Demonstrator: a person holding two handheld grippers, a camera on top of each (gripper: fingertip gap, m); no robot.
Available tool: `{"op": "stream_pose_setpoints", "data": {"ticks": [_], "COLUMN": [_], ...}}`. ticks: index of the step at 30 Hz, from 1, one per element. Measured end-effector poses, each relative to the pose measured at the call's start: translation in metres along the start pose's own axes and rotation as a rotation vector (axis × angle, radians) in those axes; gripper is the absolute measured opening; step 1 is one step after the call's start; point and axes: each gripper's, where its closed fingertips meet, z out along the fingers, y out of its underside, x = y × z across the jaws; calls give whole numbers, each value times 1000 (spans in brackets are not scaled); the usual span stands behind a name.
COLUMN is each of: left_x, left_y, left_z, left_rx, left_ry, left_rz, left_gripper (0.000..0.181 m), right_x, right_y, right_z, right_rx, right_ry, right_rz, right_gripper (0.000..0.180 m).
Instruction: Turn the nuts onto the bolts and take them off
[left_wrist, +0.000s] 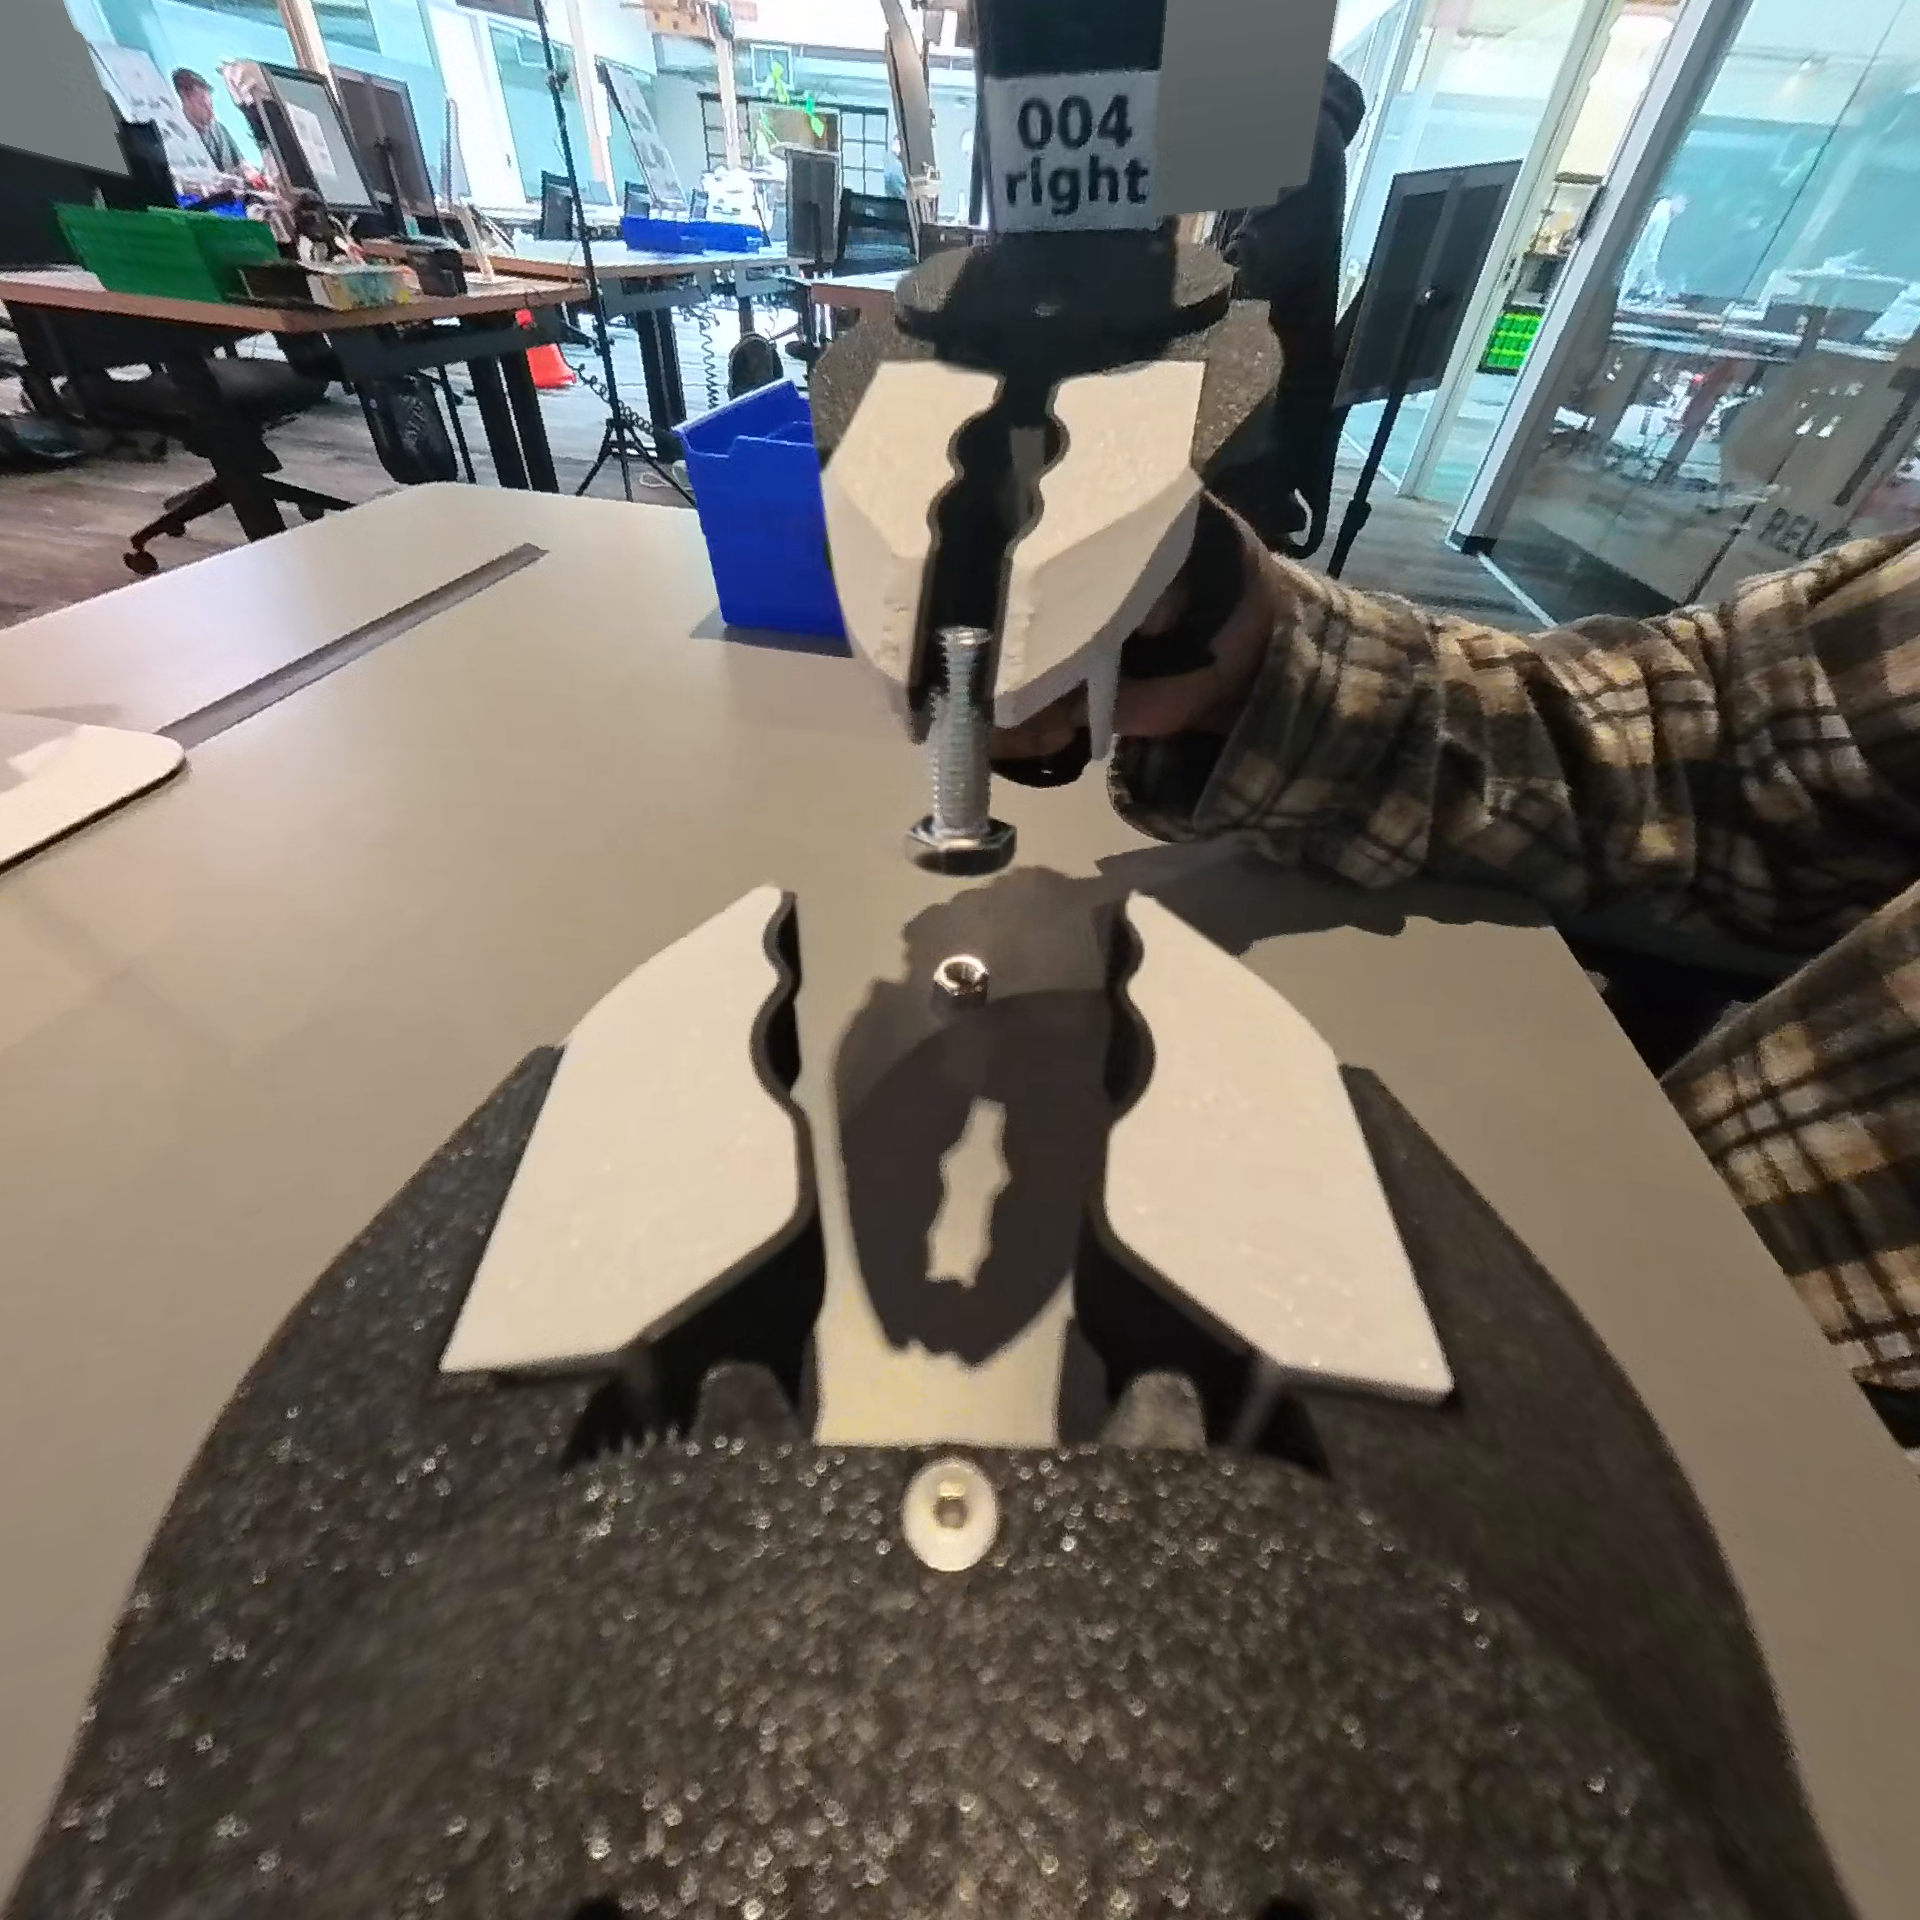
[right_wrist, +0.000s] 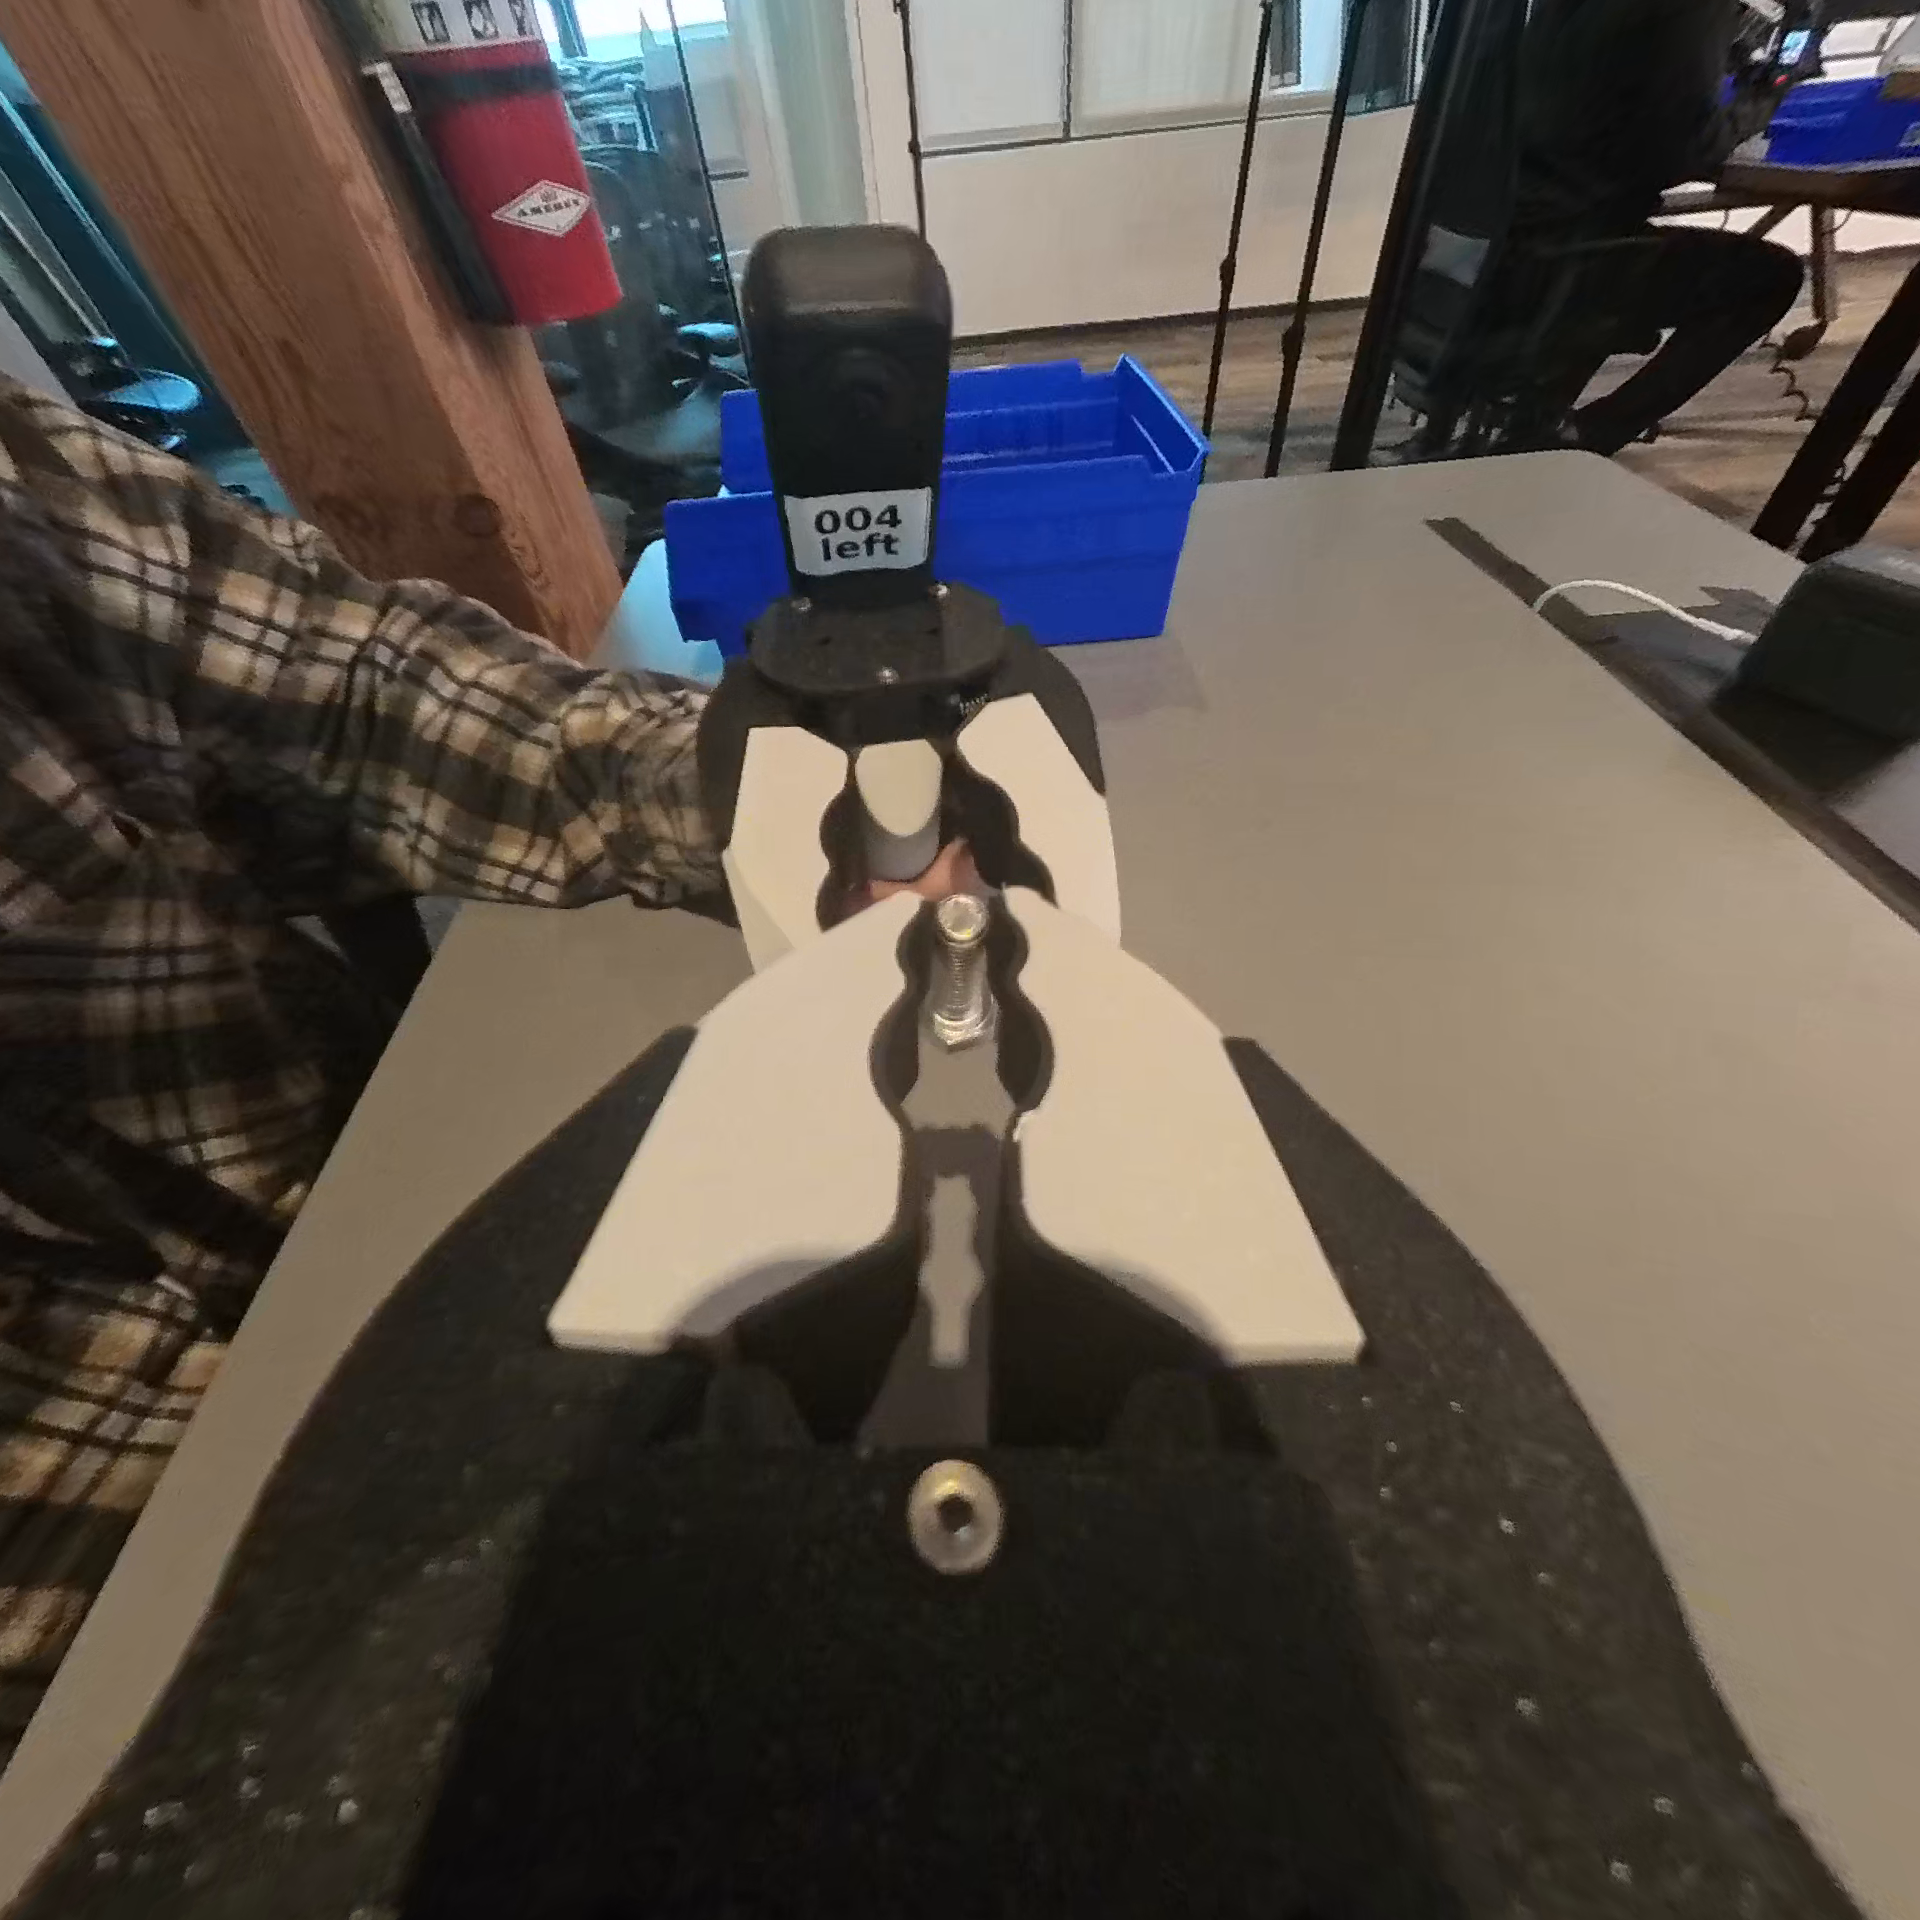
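A silver bolt (left_wrist: 954, 748) hangs head down in my right gripper (left_wrist: 961, 681), which is shut on its threaded end. The hex head is at the grey table (left_wrist: 416, 935) or just above it; I cannot tell which. A small silver nut (left_wrist: 961, 982) lies on the table in shadow, between the white fingers (left_wrist: 665, 1122) of my left gripper (left_wrist: 954, 914), which is open and empty. In the right wrist view my right gripper (right_wrist: 961, 935) is shut on the bolt (right_wrist: 958, 982), and the left gripper (right_wrist: 914, 899) faces it just beyond.
A blue bin (left_wrist: 764, 520) stands at the table's far edge and also shows in the right wrist view (right_wrist: 1060, 520). Plaid sleeves (left_wrist: 1507, 727) come in from the right. A white pad (left_wrist: 73, 779) lies at the left. A black device with a white cable (right_wrist: 1829, 634) sits at the right. Only a small space, under 4 cm, lies between the two pairs of fingers.
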Motion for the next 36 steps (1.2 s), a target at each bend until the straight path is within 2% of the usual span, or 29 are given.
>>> {"op": "stream_pose_setpoints", "data": {"ticks": [9,20,27,36], "left_x": [10,10,20,21], "left_y": [12,4,6,10], "left_z": [10,6,10,12], "left_rx": [-58,-17,-41,-65], "left_ry": [-7,-7,28,26], "left_rz": [73,52,68,61], "left_gripper": [54,52,39,35], "right_x": [-7,-11,-15,-17], "right_y": [7,8,13,12], "right_z": [9,12,16,19], "right_rx": [-57,-78,-141,-135], "right_ry": [-9,-16,-6,0], "right_rz": [-18,-39,-78,-93], "right_gripper": [9,9,9,9]}}
